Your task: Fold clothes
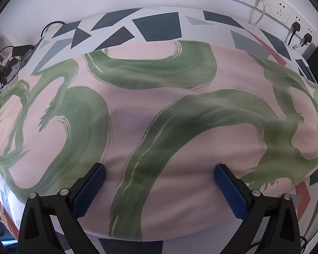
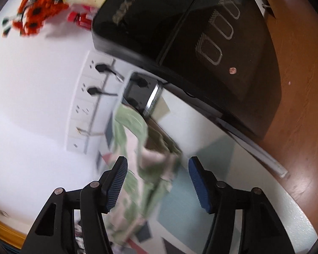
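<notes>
Two blue fingers of the left gripper (image 1: 160, 174) stand spread wide over the pink and green cloth (image 1: 159, 110), which lies flat on a patterned table cover (image 1: 159, 26). Seen from the right wrist, the right gripper (image 2: 158, 165) is spread too, pinching nothing, with the blurry cloth (image 2: 146, 160) hanging between its fingers near a black computer case (image 2: 201, 38).

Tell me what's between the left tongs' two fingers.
Only the pink-and-green cloth, spread flat under the open left tongs; the left wrist view shows it.
</notes>
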Available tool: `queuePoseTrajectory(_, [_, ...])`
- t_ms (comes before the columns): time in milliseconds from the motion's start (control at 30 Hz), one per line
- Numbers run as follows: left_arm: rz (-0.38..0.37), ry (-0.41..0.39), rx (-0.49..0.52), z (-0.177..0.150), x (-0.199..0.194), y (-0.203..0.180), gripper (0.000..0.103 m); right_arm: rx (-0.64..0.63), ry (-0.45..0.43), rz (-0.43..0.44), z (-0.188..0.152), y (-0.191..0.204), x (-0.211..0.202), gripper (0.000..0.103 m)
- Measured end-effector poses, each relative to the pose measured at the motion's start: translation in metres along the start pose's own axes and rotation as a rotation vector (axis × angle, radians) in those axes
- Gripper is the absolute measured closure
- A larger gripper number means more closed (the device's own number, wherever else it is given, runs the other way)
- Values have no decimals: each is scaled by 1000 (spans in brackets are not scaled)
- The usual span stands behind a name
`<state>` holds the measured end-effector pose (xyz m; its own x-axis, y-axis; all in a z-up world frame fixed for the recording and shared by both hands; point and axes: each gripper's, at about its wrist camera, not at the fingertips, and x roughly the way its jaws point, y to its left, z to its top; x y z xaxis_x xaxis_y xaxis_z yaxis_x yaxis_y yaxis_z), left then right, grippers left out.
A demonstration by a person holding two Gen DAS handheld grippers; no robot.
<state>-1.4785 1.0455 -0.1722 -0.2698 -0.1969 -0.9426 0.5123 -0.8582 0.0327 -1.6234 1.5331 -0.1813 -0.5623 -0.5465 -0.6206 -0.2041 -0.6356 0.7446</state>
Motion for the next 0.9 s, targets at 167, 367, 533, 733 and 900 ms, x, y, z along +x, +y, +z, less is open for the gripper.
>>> queuePoseTrajectory(167, [0, -5, -2, 0, -1, 2, 0, -183, -36, -94, -15, 24, 17, 39])
queuePoseTrajectory(367, [-7, -7, -9, 0, -1, 6, 0, -157, -60, -16, -17, 33, 40, 39])
queuePoseTrajectory(533, [-6, -9, -12, 0, -2, 8, 0, -148, -71, 15, -17, 33, 49, 56])
queuePoseTrajectory(733, [-15, 9, 4, 4, -2, 5, 0, -179, -89, 2, -5, 45, 45, 88])
queuePoseTrajectory(900, [-57, 16, 86, 7, -3, -22, 0, -227, -166, -3, 13, 57, 21, 89])
